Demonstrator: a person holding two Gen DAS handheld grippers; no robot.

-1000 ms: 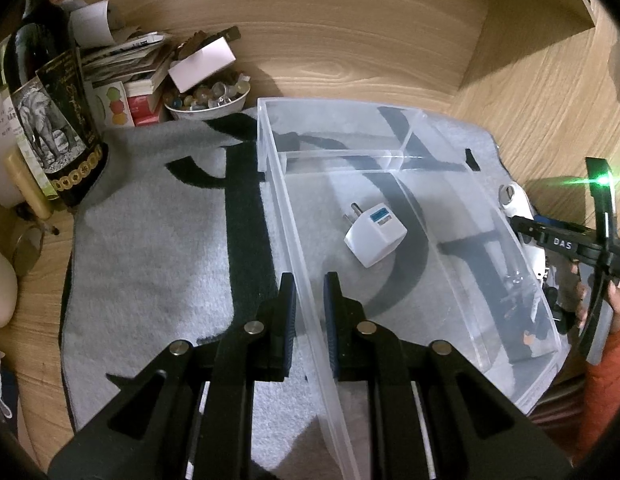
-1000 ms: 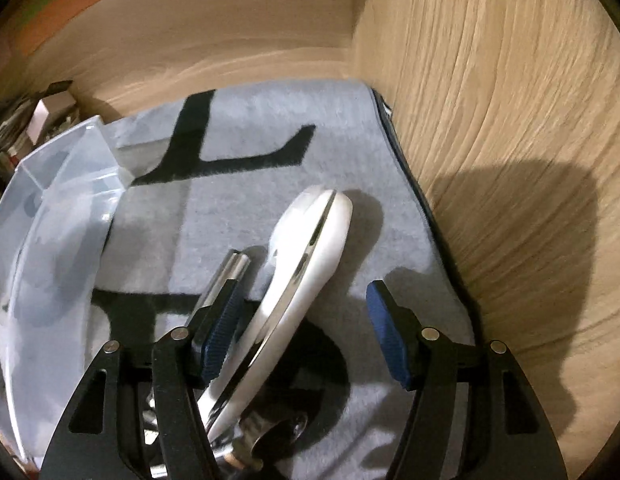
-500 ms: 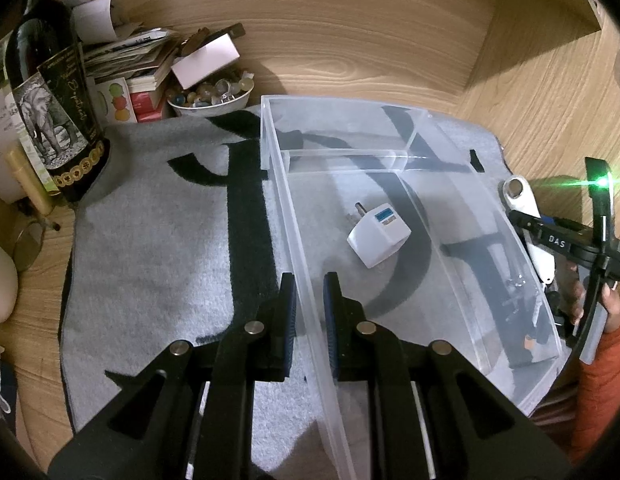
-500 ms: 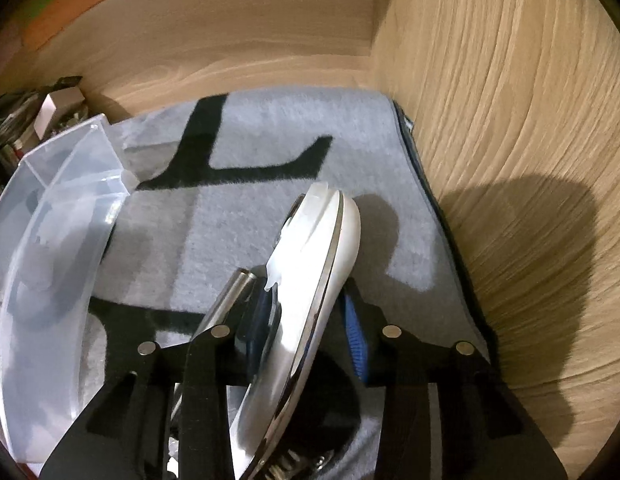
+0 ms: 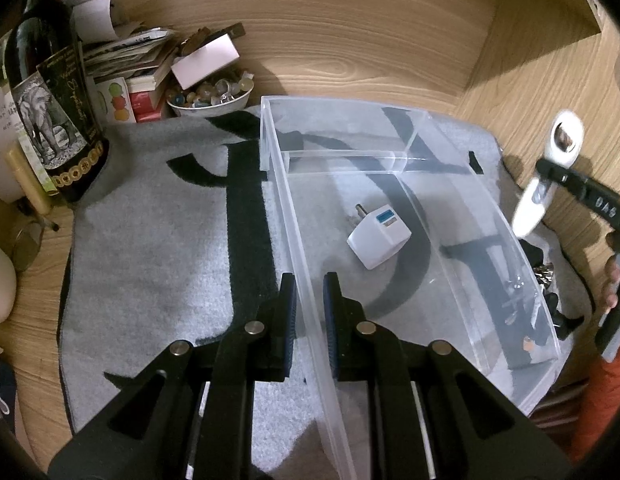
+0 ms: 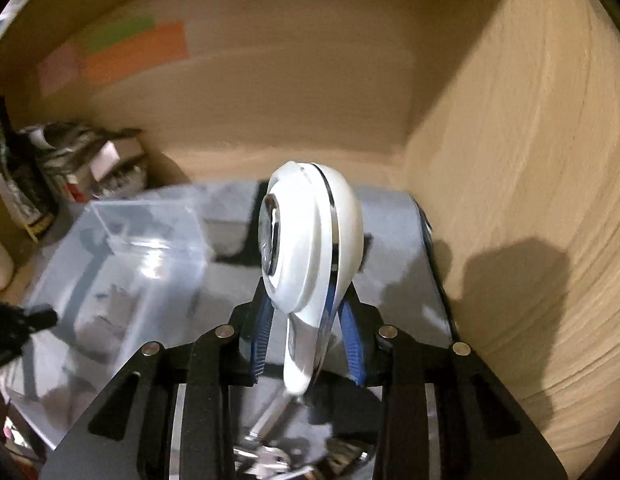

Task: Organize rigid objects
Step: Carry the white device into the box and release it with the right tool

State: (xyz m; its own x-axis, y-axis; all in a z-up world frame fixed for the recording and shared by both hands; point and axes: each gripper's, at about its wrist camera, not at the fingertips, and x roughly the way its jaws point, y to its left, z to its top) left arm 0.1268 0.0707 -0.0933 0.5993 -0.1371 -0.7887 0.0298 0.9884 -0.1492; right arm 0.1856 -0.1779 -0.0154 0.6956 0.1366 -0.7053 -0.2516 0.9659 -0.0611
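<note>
A clear plastic bin lies on a grey mat; a white plug adapter lies inside it. My left gripper is shut on the bin's left wall. My right gripper is shut on a white and chrome handled tool and holds it lifted above the mat, right of the bin. The same tool shows at the far right of the left wrist view, in the black right gripper. The bin is at the left of the right wrist view, blurred.
A dark bottle with an elephant label, stacked papers and boxes and a white bowl of small beads stand at the back left. Wooden walls close the back and right. Metal keys lie under the right gripper.
My right gripper closed on the white tool and lifted it up off the mat. The left gripper and the bin stayed where they were.
</note>
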